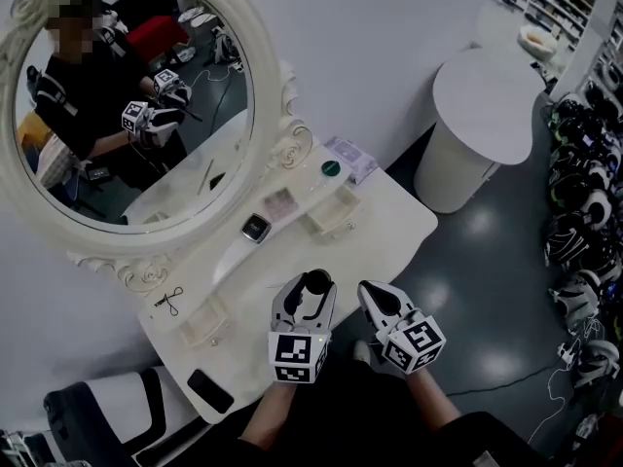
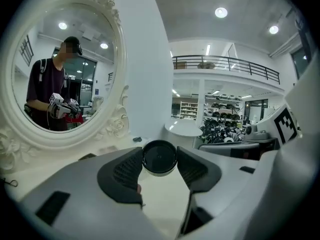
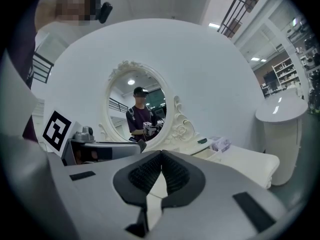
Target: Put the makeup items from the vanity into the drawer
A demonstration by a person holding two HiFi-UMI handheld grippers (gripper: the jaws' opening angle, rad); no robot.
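My left gripper (image 1: 313,287) is shut on a small round jar with a black lid (image 2: 159,157), held just above the front of the white vanity top (image 1: 389,217). In the head view the jar (image 1: 316,282) shows as a dark disc between the fingertips. Close to its right, my right gripper (image 1: 374,298) is shut, its ribbed pads (image 3: 172,174) touching with nothing between them. Further back on the vanity lie a square compact (image 1: 255,228), a pale palette (image 1: 280,202) and a green-lidded pot (image 1: 331,168). A small drawer (image 1: 335,212) stands open behind them.
The oval mirror (image 1: 39,178) rises at the back left. A second small open drawer (image 1: 207,321), a black clip (image 1: 170,301) and a flat black item (image 1: 209,390) are at the left end, a patterned box (image 1: 352,157) at the far end. A round white table (image 1: 482,115) stands beyond.
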